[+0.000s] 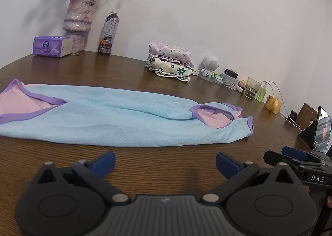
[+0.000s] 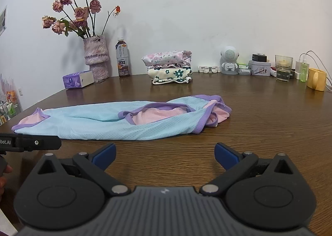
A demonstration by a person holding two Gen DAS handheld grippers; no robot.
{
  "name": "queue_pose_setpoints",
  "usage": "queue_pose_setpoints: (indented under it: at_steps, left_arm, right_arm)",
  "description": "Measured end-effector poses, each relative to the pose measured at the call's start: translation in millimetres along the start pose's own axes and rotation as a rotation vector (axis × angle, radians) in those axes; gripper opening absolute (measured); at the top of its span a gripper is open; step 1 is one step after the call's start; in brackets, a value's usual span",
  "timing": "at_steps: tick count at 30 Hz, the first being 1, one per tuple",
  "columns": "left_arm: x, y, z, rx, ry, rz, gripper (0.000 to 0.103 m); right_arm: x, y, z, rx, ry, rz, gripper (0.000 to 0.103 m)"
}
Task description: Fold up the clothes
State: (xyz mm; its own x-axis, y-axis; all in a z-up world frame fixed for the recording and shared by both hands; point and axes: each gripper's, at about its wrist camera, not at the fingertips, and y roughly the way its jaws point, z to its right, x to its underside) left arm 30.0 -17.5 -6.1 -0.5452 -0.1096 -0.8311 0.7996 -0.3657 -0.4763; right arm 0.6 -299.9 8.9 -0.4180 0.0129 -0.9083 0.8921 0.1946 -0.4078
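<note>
Left tool (image 1: 165, 163) spread wide, blue garment (image 1: 116, 113) lying just ahead

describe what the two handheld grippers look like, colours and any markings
Both are matte black with round pivot housings, silver screws and a ribbed grey base bearing a small logo. The left gripper and right gripper each carry blue finger pads. White lettering reads "DAS" on the right one's side and "bot.AI" on the left's.

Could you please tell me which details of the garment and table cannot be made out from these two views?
- Blue garment: in the left wrist view its left end is cut off by the frame edge.
- Folded stack: the number of pieces is unclear in both views; the layers hide one another.
- Bottle label: print too small to read.
- Right gripper: open; the table beneath its body is hidden.
</note>
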Motion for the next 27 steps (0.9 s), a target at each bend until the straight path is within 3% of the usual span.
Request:
queue_pose_setpoints:
  at_steps: [14,19,27]
  left_arm:
    - [-4.7,4.3,4.8,0.023,0.021,-0.034,0.103]
    - [-21.3,3.6,15.7,0.068,0.053,-0.043,0.103]
    - [-66.0,21.7,53.4,0.117,0.197,-0.072,0.103]
  right_arm:
    - [-2.0,4.5,4.6,-0.011,0.022,-0.029,0.103]
    - [-8.1,7.8,12.5,-0.016,0.059,-0.053,0.103]
    - [-43.8,16.9,50.8,-0.029,0.176,-0.072,0.103]
